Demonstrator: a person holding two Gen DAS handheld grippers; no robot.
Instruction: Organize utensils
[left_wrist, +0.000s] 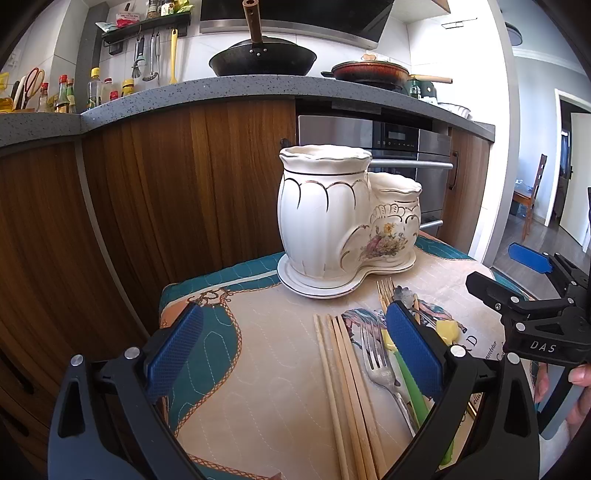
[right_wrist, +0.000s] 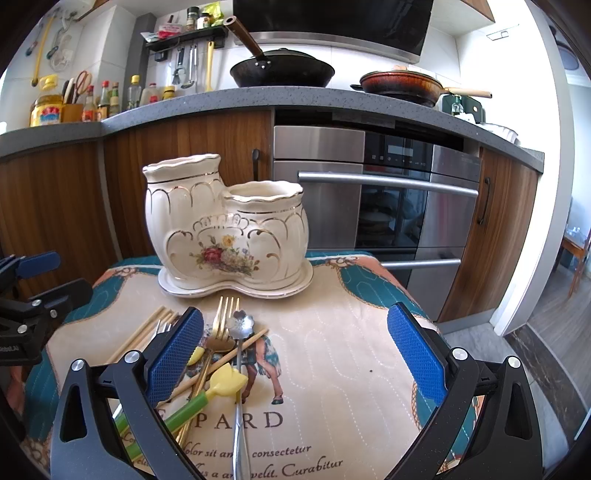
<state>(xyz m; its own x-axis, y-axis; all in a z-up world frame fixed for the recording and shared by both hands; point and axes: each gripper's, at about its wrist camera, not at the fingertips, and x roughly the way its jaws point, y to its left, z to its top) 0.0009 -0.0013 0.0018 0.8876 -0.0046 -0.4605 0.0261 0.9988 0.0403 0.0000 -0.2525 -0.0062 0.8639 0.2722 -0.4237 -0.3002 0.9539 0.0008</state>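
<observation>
A cream ceramic utensil holder with two empty openings and a flower print stands on its saucer at the back of a printed placemat. In front of it lie wooden chopsticks, a silver fork, a gold fork, a flower-bowled silver spoon and a green-handled utensil with a yellow tip. My left gripper hovers open over the chopsticks. My right gripper is open above the mat, right of the pile, holding nothing.
Wooden cabinet doors and a steel oven stand close behind the small table. The grey counter above carries a black wok, a red pan and bottles. A person's fingers hold the right gripper.
</observation>
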